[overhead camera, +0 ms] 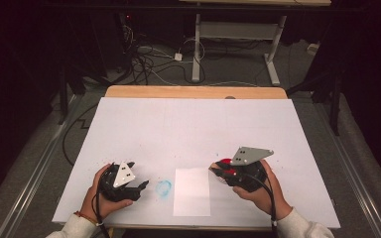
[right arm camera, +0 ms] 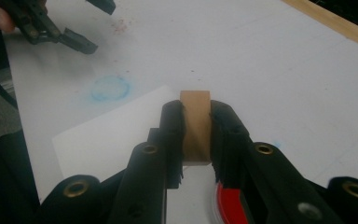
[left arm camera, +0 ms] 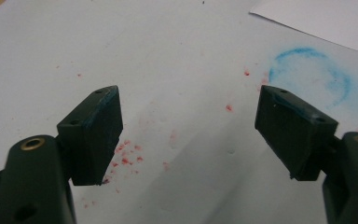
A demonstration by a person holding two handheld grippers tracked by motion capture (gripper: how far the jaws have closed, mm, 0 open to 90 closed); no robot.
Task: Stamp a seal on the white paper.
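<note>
Matt wooden block (right arm camera: 195,126), smooth white paper sheet (overhead camera: 192,191)

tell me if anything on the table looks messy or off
Yes, some staining. A smudged blue ring marks the white table cover just left of the paper sheet, and red specks are scattered near the left gripper, whose jaws stand open. The right gripper clamps a wooden block squarely.

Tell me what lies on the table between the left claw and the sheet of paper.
In the high view, a smudged blue ring marks the table between the left claw and the paper; otherwise that stretch is bare.
</note>
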